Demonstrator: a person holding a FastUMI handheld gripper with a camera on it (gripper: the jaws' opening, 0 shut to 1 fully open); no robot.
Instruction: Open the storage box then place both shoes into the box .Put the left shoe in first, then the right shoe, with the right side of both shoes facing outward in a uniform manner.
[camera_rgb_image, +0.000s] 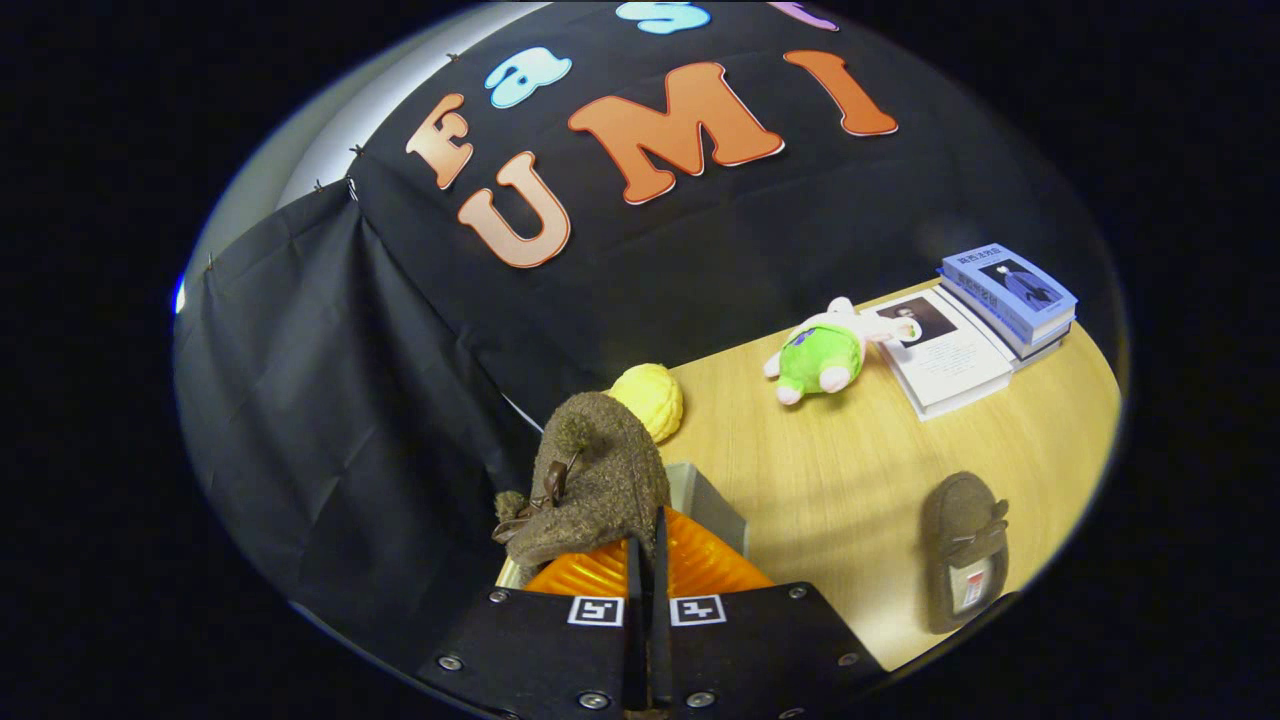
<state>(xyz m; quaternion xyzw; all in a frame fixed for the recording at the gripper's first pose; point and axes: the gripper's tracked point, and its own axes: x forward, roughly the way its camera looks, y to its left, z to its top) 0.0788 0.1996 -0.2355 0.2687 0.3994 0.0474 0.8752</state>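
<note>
Brown shoe (598, 480) pinched in gripper (647, 560); second shoe (963, 550) lies apart.

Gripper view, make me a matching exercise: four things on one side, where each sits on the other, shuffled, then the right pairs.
Things:
1. held shoe
2. second shoe
3. green plush toy
4. yellow ball

Places:
A. lying on the wooden table, off to the side of the fingers
B. just behind the held shoe
C. clamped in the shut gripper
D. beside the books

Pairs: 1-C, 2-A, 3-D, 4-B
</note>
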